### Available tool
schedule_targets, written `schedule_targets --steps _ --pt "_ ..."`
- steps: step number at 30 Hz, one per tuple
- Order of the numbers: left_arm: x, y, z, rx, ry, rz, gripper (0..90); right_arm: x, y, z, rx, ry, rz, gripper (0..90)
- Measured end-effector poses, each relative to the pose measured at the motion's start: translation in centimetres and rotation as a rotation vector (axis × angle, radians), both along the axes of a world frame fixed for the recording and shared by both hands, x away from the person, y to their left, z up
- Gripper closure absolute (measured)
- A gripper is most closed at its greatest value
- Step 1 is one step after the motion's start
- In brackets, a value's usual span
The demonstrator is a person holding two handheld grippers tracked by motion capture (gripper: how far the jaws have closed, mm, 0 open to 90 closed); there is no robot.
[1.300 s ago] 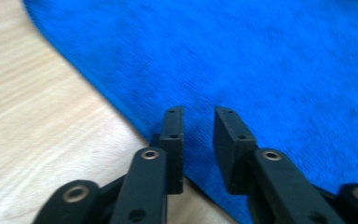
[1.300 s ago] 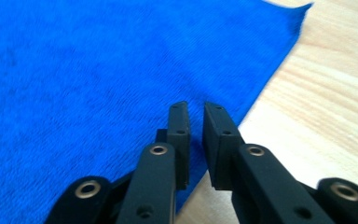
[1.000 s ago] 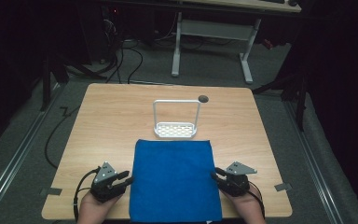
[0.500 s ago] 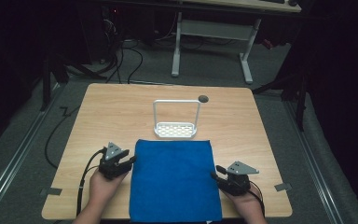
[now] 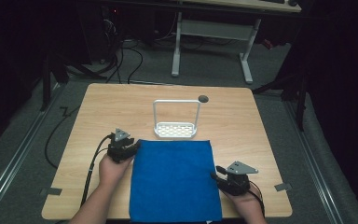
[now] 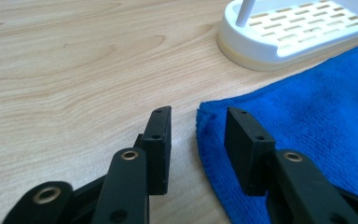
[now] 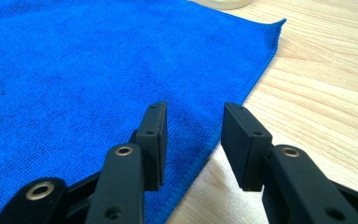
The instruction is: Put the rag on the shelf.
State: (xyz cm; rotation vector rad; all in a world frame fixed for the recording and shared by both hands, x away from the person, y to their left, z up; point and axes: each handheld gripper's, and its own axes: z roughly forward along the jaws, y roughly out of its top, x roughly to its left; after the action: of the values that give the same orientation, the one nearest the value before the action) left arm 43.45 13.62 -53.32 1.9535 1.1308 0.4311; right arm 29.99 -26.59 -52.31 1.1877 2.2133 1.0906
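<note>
A: So, how wide is the left black two-jaw gripper [image 6: 193,135]?

B: Its 2 jaws stand partly apart, with a clear gap between the flat pads. They straddle the left edge of the blue rectangular microfibre cloth [image 6: 307,116], close to its far left corner: 1 pad sits over bare wood, the other over the cloth. Nothing is clamped between them.

A: And the right black two-jaw gripper [image 7: 193,135]?

B: Much the same gap, and also empty. Its jaws straddle the cloth's [image 7: 98,70] right hem, 1 pad above the nap, 1 above the light wooden tabletop [image 7: 326,98].

A: Where does the cloth lie from above?

B: Spread flat on the near half of the tabletop [image 5: 98,107], its near edge reaching the table's front. The left gripper [image 5: 131,150] is at the cloth's [image 5: 175,179] far left corner, the right gripper [image 5: 219,173] lower on the right edge.

A: Textures?

B: The cloth has a fine looped pile and a stitched hem; the table shows pale wood grain. Just beyond the cloth stands a white plastic slotted tray with a tall wire hoop handle [image 5: 176,129]. In the left gripper view its rounded rim [image 6: 261,51] touches or nearly touches the cloth's far edge; I cannot tell which.
</note>
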Motion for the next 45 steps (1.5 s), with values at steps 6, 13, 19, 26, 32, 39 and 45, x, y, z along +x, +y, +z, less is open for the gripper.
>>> schedule_targets --steps 6,13,19,26,32,39,45 --pt "0.7 -1.2 -0.2 0.045 0.018 -0.006 65.0 0.3 0.2 -0.1 0.002 -0.001 0.003 59.8" --pt "0.5 -1.6 -0.2 0.082 -0.001 -0.024 78.6 1.6 0.4 -0.1 0.035 -0.003 -0.044 55.2" --pt "0.6 -1.4 -0.2 0.063 0.012 -0.018 84.0 5.1 0.8 0.4 0.02 0.001 -0.14 54.9" --pt "0.8 -1.2 -0.2 0.036 0.028 -0.024 84.3 10.0 1.4 0.0 0.009 0.065 -0.194 55.6" --pt "0.9 -1.1 -0.2 0.024 0.036 -0.024 84.3 11.9 2.0 -0.3 -0.021 0.091 -0.209 56.3" --pt "0.9 -1.0 -0.2 0.021 0.038 -0.023 84.3 11.9 2.1 -0.6 -0.024 0.093 -0.21 59.9" --pt "0.9 -1.0 -0.2 0.013 0.044 -0.022 85.6 11.6 2.4 -0.7 -0.032 0.077 -0.186 81.2"
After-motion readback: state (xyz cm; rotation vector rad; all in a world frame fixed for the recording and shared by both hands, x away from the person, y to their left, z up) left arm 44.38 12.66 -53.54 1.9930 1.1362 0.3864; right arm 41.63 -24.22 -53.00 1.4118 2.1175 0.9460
